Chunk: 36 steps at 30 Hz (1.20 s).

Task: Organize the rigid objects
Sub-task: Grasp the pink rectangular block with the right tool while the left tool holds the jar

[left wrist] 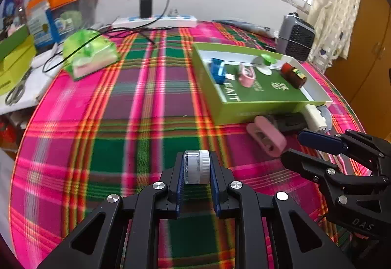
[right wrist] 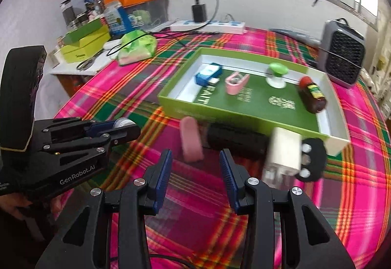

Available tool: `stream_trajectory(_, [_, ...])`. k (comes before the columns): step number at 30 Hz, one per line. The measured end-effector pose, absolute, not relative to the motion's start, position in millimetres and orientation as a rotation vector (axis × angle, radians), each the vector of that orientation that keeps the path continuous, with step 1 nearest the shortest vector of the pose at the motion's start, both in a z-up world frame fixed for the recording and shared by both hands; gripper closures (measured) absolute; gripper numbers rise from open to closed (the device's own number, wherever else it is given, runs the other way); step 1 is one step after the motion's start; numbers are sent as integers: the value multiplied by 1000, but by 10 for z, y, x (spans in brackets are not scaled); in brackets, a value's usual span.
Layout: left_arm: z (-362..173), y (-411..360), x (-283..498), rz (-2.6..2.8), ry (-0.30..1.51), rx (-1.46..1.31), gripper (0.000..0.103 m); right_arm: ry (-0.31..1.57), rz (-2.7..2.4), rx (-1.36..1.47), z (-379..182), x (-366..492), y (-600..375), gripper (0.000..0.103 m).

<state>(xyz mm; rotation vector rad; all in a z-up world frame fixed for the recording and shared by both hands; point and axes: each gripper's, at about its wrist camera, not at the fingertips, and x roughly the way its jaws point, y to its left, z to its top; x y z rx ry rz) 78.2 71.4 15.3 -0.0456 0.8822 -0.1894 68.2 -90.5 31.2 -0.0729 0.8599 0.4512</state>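
A small clear-and-white jar (left wrist: pixel 196 166) is clamped upright in the closed left tool (left wrist: pixel 196 179), short of the green tray (left wrist: pixel 256 107) ahead and to its right. The right tool (right wrist: pixel 195 179), half open and empty, is aimed at the pink clip (right wrist: pixel 191 139) lying lengthwise before the tray, on the plaid-covered worktop (left wrist: pixel 122 122) under windows.
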Motion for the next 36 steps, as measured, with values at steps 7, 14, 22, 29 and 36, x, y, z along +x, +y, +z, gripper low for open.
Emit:
stream_trajectory(7, [125,860,773,-163,891,-67,85,891,466,-53,216,809,-822,61])
stream_trajectory(14, [104,864,795,-167,898,-71,85,909,499,-35,163,869,-796,61])
stream_trajectory(22, [97,862,798,-166,899,-72,85,912,497,-53,125,909,-719,63])
stream_trajectory(29, [100,858,798,-165,899,-70,85,903,458,-57,120,922,-716,79])
stream_trajectory(36, [94,855,801,-165,899,-70,85,901,447,-43,114,935,-748,84])
